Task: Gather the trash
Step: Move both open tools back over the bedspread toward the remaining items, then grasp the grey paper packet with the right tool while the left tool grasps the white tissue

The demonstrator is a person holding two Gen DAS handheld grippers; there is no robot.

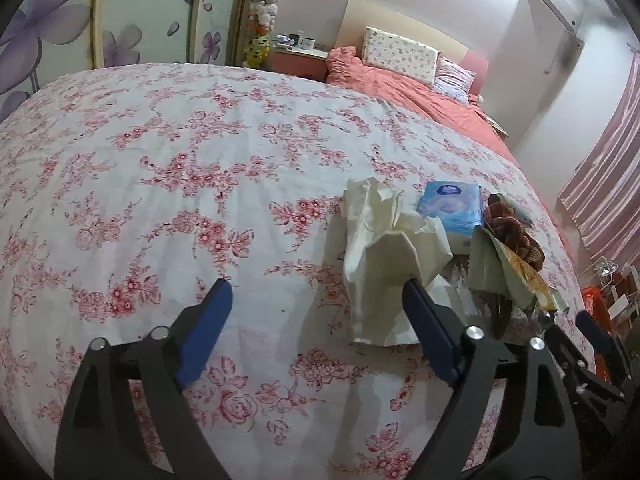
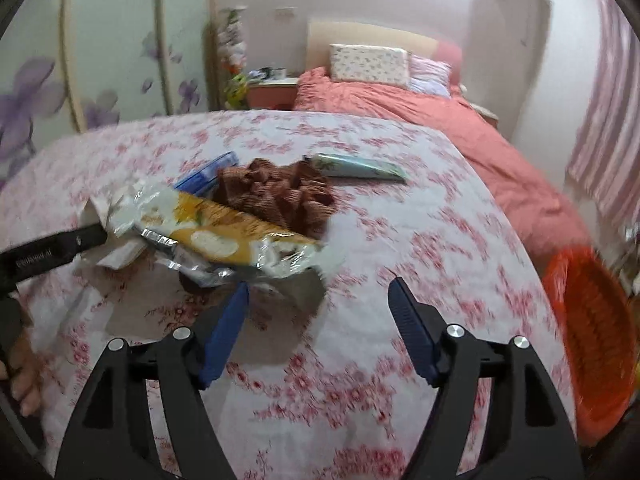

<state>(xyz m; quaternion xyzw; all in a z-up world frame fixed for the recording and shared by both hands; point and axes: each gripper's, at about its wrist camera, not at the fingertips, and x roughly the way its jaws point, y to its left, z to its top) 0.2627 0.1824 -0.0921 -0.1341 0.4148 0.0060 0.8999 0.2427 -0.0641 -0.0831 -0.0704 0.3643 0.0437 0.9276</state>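
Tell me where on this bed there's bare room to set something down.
The floral sheet is free from the crumpled paper across to the wardrobe side, and up toward the coral duvet. Crowded: paper, blue tissue pack, brown knit thing and snack wrapper cluster together, toward the orange basket.

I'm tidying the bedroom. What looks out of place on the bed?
Litter sits on the flowered bedspread: a crumpled tissue, a torn-open yellow snack wrapper and a blue tissue pack, clustered near its right edge.
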